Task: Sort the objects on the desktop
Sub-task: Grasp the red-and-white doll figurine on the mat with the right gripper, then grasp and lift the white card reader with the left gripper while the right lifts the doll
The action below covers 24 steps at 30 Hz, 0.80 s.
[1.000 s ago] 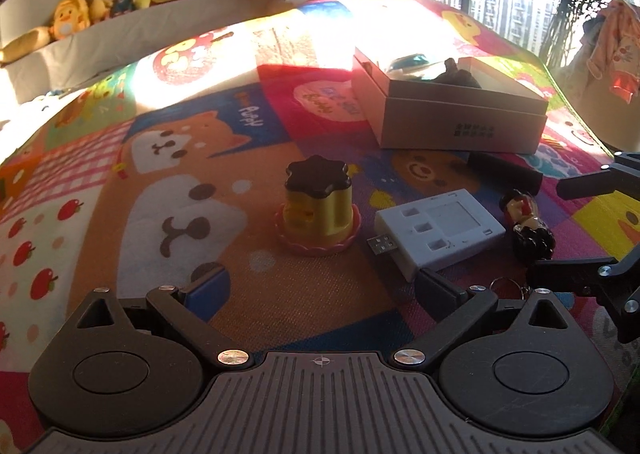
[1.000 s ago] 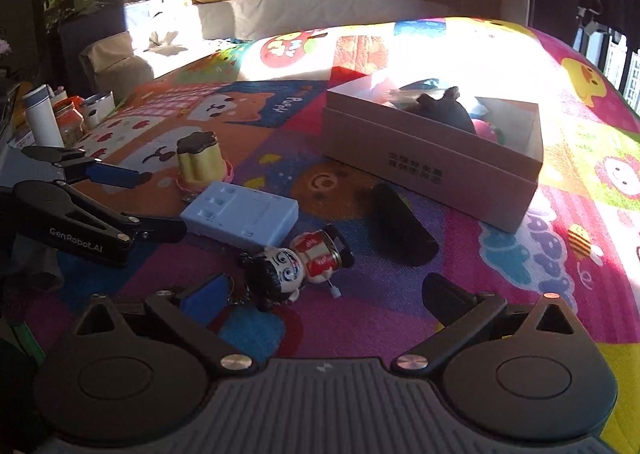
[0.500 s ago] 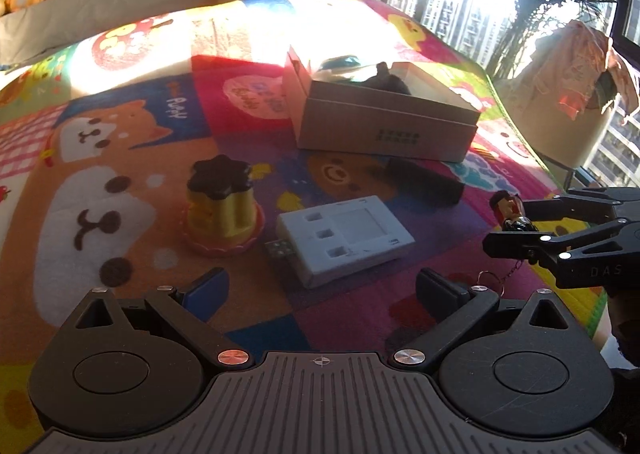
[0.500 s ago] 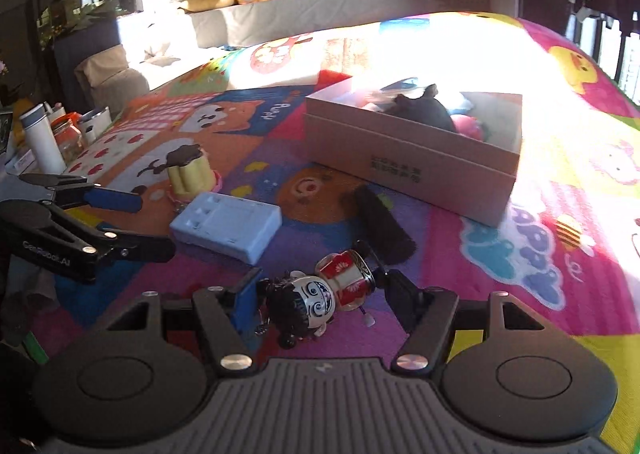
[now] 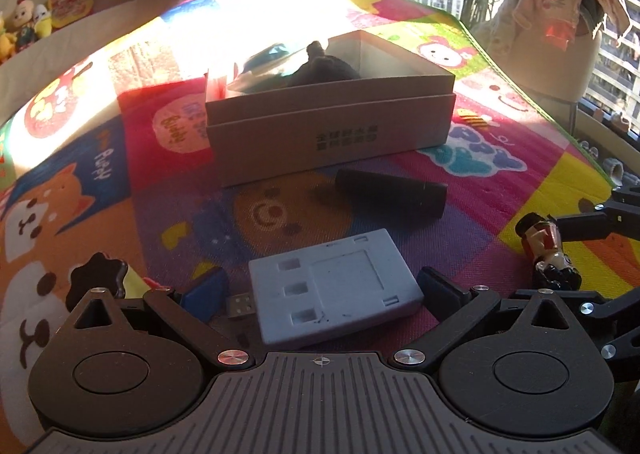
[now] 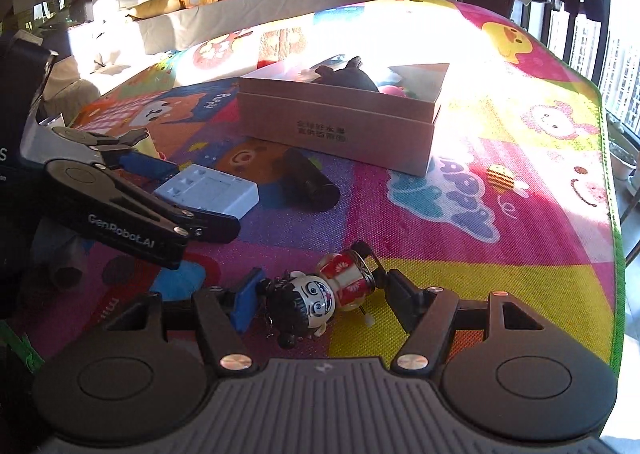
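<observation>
1. Right wrist view first: our right gripper (image 6: pixel 320 300) is clamped on the little doll figure (image 6: pixel 320 294), blue pad at its head and black pad at its red body, so that grab looks done. Its jaws closed in on the doll within the last second and have held that width since.
2. Left wrist view: our left gripper (image 5: pixel 320 288) has its fingers spread apart either side of the pale blue USB hub (image 5: pixel 336 290), which is lying flat on the play mat (image 5: pixel 520 173). The pads don't look like they're pressing it yet.
3. Cardboard box (image 5: pixel 332 133) sits farther out on the mat with a few things already in it, so we reckon that's the sorting bin. A black cylinder (image 5: pixel 392 193) lies between the hub and the box, and the yellow pudding toy (image 5: pixel 100 278) is off at the near left edge.
4. Our guess at the step: two pickups in parallel, doll secured, hub about to be gripped.
5. Next move probably needs the left fingers to squeeze the hub's long sides squarely, then both carry over the box wall, clearing the black cylinder on the way.
</observation>
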Motion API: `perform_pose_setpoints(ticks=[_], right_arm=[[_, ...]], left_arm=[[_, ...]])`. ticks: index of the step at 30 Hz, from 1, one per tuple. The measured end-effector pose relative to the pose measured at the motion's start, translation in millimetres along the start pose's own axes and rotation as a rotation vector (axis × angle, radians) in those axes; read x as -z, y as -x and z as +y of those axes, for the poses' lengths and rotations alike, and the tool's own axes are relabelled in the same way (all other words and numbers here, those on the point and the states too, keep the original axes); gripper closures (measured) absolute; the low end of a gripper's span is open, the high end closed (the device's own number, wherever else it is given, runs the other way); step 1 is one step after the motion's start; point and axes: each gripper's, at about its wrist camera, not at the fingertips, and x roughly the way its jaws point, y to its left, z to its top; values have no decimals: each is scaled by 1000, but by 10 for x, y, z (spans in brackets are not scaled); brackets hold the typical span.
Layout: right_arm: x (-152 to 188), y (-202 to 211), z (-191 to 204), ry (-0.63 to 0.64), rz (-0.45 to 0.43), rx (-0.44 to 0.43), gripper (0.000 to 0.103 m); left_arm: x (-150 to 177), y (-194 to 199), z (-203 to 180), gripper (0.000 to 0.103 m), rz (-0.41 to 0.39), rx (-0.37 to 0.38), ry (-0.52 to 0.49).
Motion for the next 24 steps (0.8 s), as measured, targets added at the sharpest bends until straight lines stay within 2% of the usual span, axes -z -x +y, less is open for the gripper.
perform_pose_setpoints(ticks=[2, 3, 4, 9, 10, 12, 19, 24], right_arm=[[15, 2, 5, 7, 0, 1, 33], [21, -2, 4, 9, -2, 2, 27], [28, -7, 0, 9, -2, 1, 25], [21, -10, -2, 12, -4, -1, 25], [19, -7, 1, 14, -3, 1, 25], [8, 7, 8, 19, -3, 4, 38], [-54, 139, 55, 58, -9, 19, 39], [-254, 450, 16, 94, -72, 36, 39]], left_arm=[[-9, 2, 10, 0, -4, 9, 4], [-2, 9, 15, 1, -8, 16, 5], [8, 22, 15, 5, -13, 18, 5], [115, 157, 51, 5, -27, 46, 13], [145, 192, 59, 5, -27, 47, 12], [226, 300, 75, 5, -28, 54, 12], [390, 697, 118, 5, -58, 65, 9], [238, 992, 116, 5, -137, 66, -29]])
